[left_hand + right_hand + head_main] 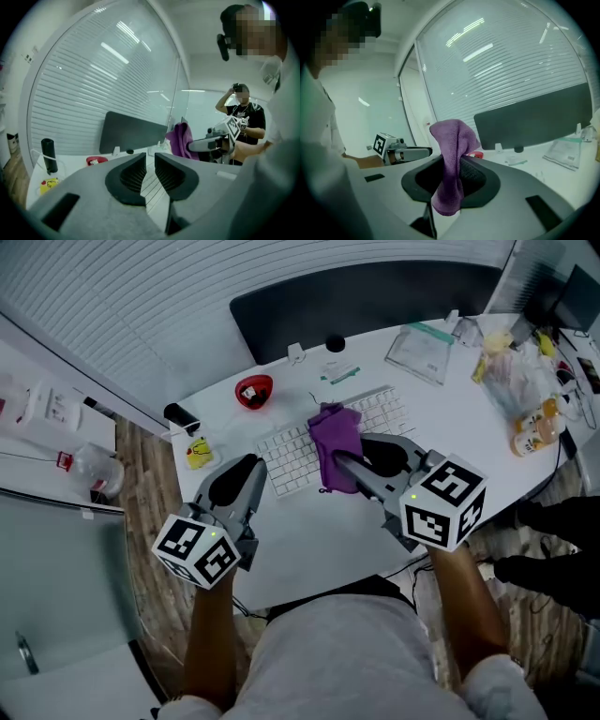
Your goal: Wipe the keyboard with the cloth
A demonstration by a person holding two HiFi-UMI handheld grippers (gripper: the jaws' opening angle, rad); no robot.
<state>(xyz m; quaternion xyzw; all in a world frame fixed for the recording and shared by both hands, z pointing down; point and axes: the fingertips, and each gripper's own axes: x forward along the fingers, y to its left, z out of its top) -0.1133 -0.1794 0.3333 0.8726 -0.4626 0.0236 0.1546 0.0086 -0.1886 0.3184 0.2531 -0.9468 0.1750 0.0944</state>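
Above keyboard (291, 457), right gripper (349, 463) tight on purple cloth (335, 437); left gripper (150, 160) narrowly apart, empty, over table (328, 531) edge.

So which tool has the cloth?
The right tool: the purple cloth is pinched between its jaws. The left tool has its jaws slightly apart, nothing between them.

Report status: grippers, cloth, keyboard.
Right gripper shut on purple cloth, held above keyboard. Left gripper open, empty. Nothing else over the keys.
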